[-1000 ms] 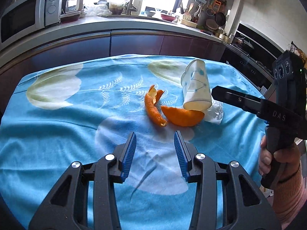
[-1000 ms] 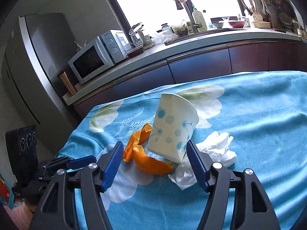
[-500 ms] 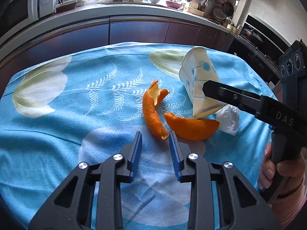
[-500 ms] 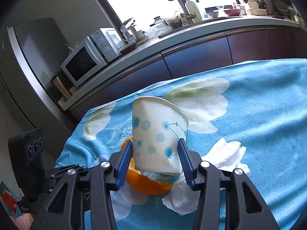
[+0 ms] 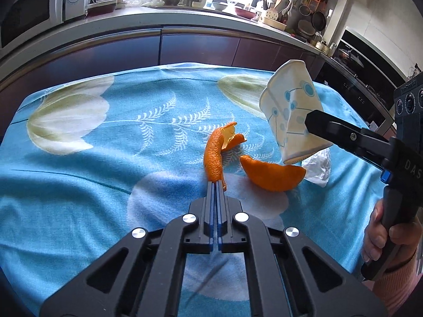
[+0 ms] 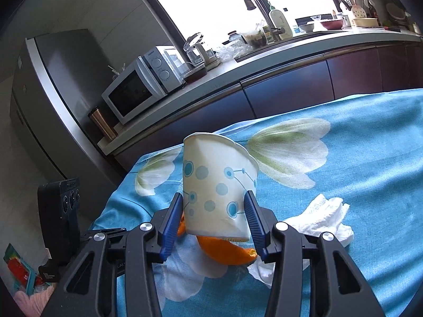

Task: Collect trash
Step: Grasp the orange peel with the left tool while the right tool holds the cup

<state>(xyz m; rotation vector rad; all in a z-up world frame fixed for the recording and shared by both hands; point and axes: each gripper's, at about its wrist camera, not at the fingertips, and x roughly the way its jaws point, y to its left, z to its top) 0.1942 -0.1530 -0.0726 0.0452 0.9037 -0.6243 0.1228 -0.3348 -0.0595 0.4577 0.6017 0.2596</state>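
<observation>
Lying lengthwise straight ahead, the long orange peel [image 5: 215, 155] is met by the shut left tongs [image 5: 216, 185] at its near tip; the paper cup [image 6: 218, 192] is clamped in the right tongs [image 6: 214, 218].

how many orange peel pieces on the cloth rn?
2. A long curled orange peel strip lies mid-cloth, its near end at the left gripper tips. A wider orange peel wedge lies beside it, under the lifted paper cup. More could hide behind the cup.

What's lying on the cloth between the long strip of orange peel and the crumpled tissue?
The wide curved piece of orange peel lies between the long peel strip and the crumpled tissue, seen clearly in the left wrist view. The paper cup hangs just above it.
</observation>
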